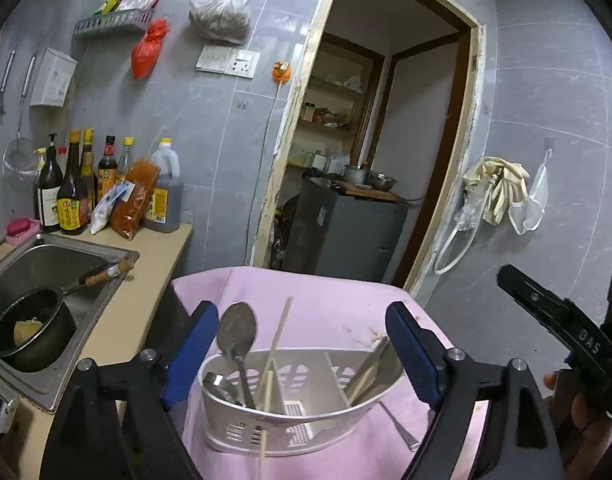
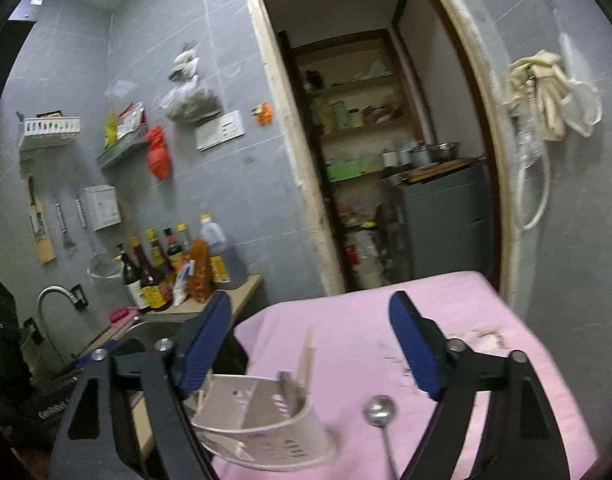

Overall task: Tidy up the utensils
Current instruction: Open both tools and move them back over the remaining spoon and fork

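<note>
- Left gripper and right gripper both stood wide apart, holding nothing.
- White caddy on the pink cloth held a spoon and chopsticks.
- A small spoon lay loose beside it; best pinched mid-handle, then dropped upright.

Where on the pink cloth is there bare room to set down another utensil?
Free: the pink cloth beyond the white caddy, toward the doorway, though lightly crumbed on the right. Crowded: the near edge, with the caddy and a loose spoon beside it. Counter by the sink is narrow.
</note>
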`<state>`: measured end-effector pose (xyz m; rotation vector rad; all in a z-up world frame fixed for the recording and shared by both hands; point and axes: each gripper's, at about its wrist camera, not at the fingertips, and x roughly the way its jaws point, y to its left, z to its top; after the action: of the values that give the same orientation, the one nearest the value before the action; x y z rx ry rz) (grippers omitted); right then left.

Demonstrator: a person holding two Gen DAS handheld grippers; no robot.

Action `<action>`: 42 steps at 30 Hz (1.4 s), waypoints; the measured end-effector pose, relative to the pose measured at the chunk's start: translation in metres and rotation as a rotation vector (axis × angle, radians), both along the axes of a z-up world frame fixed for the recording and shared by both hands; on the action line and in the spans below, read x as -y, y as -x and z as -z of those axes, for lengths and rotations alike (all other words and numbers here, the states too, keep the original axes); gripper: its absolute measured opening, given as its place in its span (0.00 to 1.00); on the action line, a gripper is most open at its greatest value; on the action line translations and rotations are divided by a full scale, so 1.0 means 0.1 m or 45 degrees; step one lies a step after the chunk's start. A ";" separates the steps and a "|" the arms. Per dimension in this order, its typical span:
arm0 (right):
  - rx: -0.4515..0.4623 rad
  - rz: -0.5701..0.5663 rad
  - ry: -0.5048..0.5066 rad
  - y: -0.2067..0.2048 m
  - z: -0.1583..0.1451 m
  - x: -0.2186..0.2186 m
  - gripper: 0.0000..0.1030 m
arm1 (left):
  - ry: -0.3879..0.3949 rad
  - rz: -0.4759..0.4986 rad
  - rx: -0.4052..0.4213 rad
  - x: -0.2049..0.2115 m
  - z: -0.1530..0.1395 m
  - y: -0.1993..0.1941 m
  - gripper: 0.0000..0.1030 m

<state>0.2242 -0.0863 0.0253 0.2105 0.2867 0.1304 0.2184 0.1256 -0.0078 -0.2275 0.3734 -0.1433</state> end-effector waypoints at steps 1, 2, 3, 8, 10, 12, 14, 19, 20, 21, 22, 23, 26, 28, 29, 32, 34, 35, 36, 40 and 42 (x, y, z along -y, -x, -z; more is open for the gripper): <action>0.002 0.014 0.009 0.05 -0.02 0.06 0.85 | 0.001 -0.002 0.001 0.02 -0.02 0.01 0.87; 0.004 0.024 0.020 0.10 -0.04 0.11 0.88 | 0.002 -0.009 0.004 0.07 -0.03 0.04 0.89; 0.005 0.032 0.029 0.12 -0.06 0.14 0.93 | 0.003 -0.017 0.010 0.11 -0.04 0.07 0.90; -0.009 0.073 0.068 0.28 -0.07 0.38 0.98 | -0.041 -0.061 0.038 0.34 -0.05 0.19 0.98; -0.036 0.083 0.069 0.31 -0.04 0.51 0.98 | -0.071 -0.073 0.028 0.45 -0.05 0.21 0.98; -0.066 0.078 0.067 0.31 -0.01 0.62 0.98 | -0.095 -0.086 0.010 0.59 -0.04 0.25 0.99; -0.103 0.068 0.071 0.31 0.03 0.76 0.98 | -0.097 -0.093 -0.011 0.71 -0.01 0.29 0.99; -0.223 0.031 0.075 0.23 0.21 1.08 0.98 | -0.071 -0.118 -0.109 0.95 0.17 0.35 0.99; -0.263 0.023 0.079 0.19 0.27 1.16 0.98 | -0.064 -0.125 -0.133 1.00 0.22 0.35 0.99; -0.300 0.014 0.080 0.15 0.33 1.23 0.98 | -0.057 -0.131 -0.158 1.04 0.27 0.35 0.99; -0.326 0.008 0.079 0.12 0.38 1.27 0.98 | -0.053 -0.138 -0.181 1.08 0.33 0.35 0.99; -0.375 -0.003 0.078 0.07 0.46 1.34 0.98 | -0.052 -0.145 -0.198 1.11 0.37 0.34 0.99; -0.483 -0.028 0.081 -0.02 0.69 1.49 0.98 | -0.026 -0.168 -0.277 1.19 0.53 0.33 0.99; -0.537 -0.050 0.071 -0.08 0.81 1.55 0.98 | 0.000 -0.191 -0.323 1.22 0.64 0.31 0.99; -0.562 -0.063 0.063 -0.11 0.88 1.58 0.98 | 0.015 -0.202 -0.348 1.24 0.69 0.30 0.99; -0.622 -0.100 0.060 -0.17 1.03 1.65 0.98 | 0.033 -0.230 -0.388 1.27 0.78 0.26 0.99; -0.657 -0.129 0.056 -0.21 1.12 1.69 0.98 | 0.037 -0.236 -0.410 1.30 0.84 0.24 0.99; -0.673 -0.144 0.051 -0.24 1.16 1.71 0.98 | 0.036 -0.231 -0.416 1.33 0.86 0.23 0.99; -0.689 -0.158 0.044 -0.25 1.21 1.73 0.98 | 0.035 -0.226 -0.421 1.36 0.87 0.22 0.99; -0.740 -0.199 0.035 -0.28 1.36 1.79 0.98 | 0.019 -0.217 -0.459 1.45 0.95 0.20 0.98; -0.761 -0.222 0.038 -0.29 1.43 1.81 0.98 | 0.022 -0.220 -0.472 1.48 0.99 0.23 0.98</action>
<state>0.2537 -0.2675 -0.1175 0.1913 0.9022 0.2348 0.1957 -0.0228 -0.1065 -0.3033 0.7185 0.0677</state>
